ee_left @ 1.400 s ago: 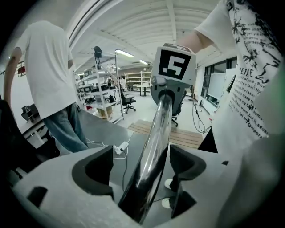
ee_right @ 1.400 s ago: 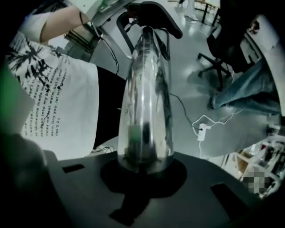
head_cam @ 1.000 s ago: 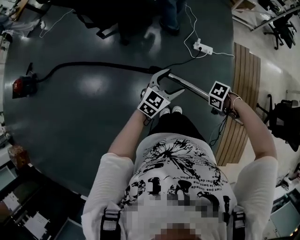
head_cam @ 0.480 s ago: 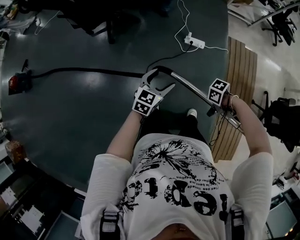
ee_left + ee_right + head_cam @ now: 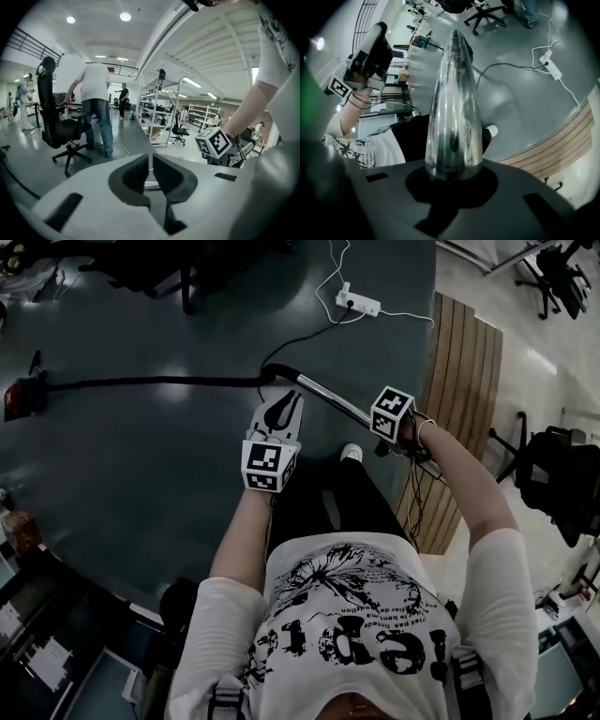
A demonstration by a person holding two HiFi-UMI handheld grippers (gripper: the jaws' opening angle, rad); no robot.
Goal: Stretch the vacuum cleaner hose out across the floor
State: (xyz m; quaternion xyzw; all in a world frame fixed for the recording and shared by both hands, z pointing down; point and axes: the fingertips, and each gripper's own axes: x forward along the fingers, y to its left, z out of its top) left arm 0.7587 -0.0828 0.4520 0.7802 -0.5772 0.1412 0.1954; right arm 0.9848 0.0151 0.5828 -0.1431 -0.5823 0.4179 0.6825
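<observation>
Left claw has just closed empty; right claw pinches the chrome wand.

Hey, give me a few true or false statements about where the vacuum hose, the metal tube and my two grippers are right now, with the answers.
1. The right gripper is clamped on the vacuum's metal tube. True.
2. The left gripper has its jaws wide open. False: they have just been closing and now sit together, with nothing visibly held.
3. The black hose runs across the dark floor to the red vacuum body at the head view's left edge. True.
4. The white power strip lies on the wooden decking. False: it lies on the dark floor, beside the decking.
</observation>
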